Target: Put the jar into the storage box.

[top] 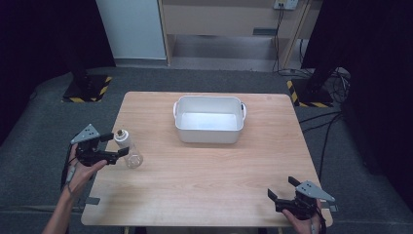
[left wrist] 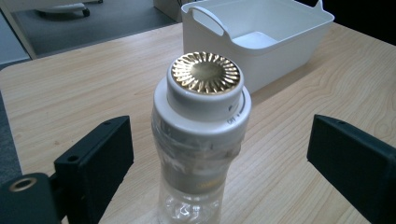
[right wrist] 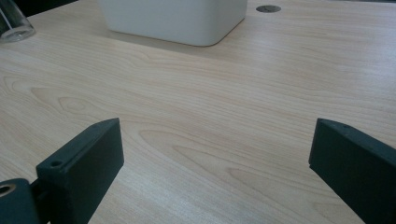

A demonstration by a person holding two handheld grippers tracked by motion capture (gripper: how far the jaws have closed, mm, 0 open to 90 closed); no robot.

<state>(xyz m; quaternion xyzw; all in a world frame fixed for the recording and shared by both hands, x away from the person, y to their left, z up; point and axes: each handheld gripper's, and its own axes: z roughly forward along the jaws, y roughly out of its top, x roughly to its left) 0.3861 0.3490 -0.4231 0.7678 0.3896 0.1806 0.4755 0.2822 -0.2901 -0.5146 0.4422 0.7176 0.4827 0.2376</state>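
Left hand-held gripper [left wrist: 219, 158] spread wide around clear plastic bottle with gold-topped white cap [left wrist: 203, 140], upright on wooden tabletop [top: 204, 170] near white plastic tub [top: 209, 119], pads not touching. Right hand-held gripper [right wrist: 217, 163] apart, empty. Risk: off-centre closing, tipping bottle.

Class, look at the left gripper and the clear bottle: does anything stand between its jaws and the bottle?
Nothing visible does. The clear bottle stands upright between the open jaws of the left gripper, with bare gaps on both sides; neither jaw touches it.
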